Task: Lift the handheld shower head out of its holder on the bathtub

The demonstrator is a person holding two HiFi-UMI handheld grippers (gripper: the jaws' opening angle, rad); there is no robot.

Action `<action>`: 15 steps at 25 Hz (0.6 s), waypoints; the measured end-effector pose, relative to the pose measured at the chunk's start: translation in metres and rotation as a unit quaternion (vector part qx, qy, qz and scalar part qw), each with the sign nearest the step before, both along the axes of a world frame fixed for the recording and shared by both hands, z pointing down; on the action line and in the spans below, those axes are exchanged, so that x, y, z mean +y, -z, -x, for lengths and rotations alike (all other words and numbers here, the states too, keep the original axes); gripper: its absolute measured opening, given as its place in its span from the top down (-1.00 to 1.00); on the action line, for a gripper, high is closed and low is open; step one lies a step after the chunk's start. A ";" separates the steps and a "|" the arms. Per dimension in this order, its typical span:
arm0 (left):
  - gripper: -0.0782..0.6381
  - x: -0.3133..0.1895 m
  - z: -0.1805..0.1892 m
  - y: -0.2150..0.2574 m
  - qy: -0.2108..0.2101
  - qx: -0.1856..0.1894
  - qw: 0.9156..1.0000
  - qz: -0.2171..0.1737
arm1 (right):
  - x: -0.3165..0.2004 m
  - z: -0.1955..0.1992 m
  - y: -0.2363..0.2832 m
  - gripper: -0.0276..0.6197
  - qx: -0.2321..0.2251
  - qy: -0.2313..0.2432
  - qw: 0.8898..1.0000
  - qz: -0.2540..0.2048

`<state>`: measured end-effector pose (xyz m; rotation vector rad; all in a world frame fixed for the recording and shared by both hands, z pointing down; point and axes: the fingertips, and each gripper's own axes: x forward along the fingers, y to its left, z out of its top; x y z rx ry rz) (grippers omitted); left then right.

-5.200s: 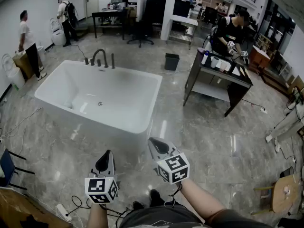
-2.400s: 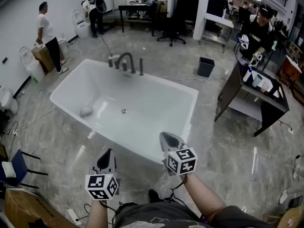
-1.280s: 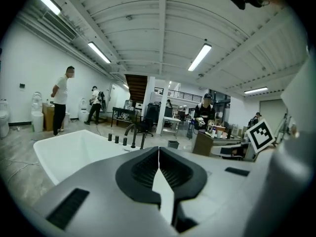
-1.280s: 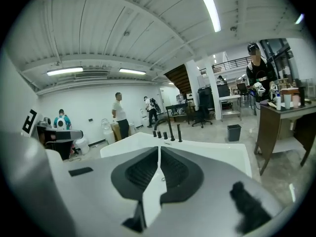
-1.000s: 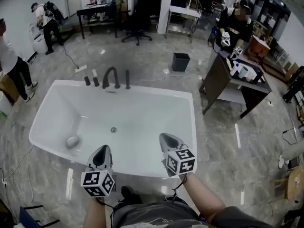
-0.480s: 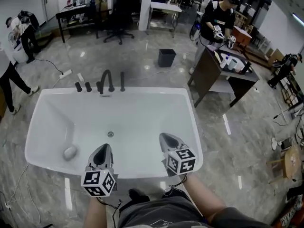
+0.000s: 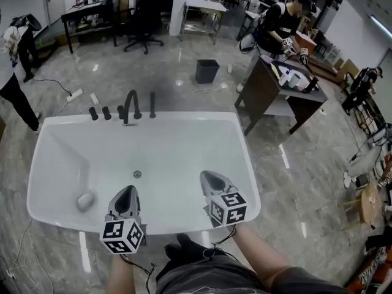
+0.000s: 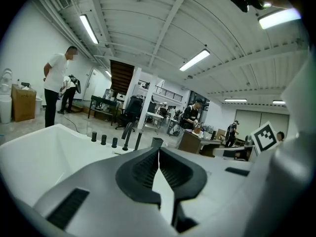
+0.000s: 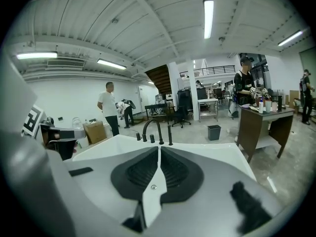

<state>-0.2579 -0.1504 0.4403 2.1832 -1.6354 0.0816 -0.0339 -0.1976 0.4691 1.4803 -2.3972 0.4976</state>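
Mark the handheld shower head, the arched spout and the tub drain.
handheld shower head (image 7: pixel 152 105), head view, middle of its upright shaft.
arched spout (image 7: pixel 131 93), head view, top of arch.
tub drain (image 7: pixel 137 174), head view, its centre.

place: open workshop or test-lab hall | floor: polished stone-look floor (image 7: pixel 184 81), freestanding white bathtub (image 7: pixel 184 141) mid-room | furniture: dark work table (image 7: pixel 260 100), office chair (image 7: pixel 145 30), waste bin (image 7: pixel 207 71) | wiring: power strip (image 7: pixel 75 94) | overhead: bare ribbed ceiling (image 9: pixel 148 19), strip light (image 9: pixel 209 11)
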 end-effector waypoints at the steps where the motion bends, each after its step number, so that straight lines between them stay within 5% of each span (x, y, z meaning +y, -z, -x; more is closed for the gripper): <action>1: 0.73 -0.003 0.001 -0.001 0.001 0.002 1.000 0.001 | -0.005 0.000 -0.001 0.82 0.001 -0.002 1.000 -0.001; 15: 0.73 -0.084 0.012 -0.015 0.024 -0.014 0.999 0.018 | -0.105 0.023 -0.023 0.82 -0.031 0.014 0.999 0.006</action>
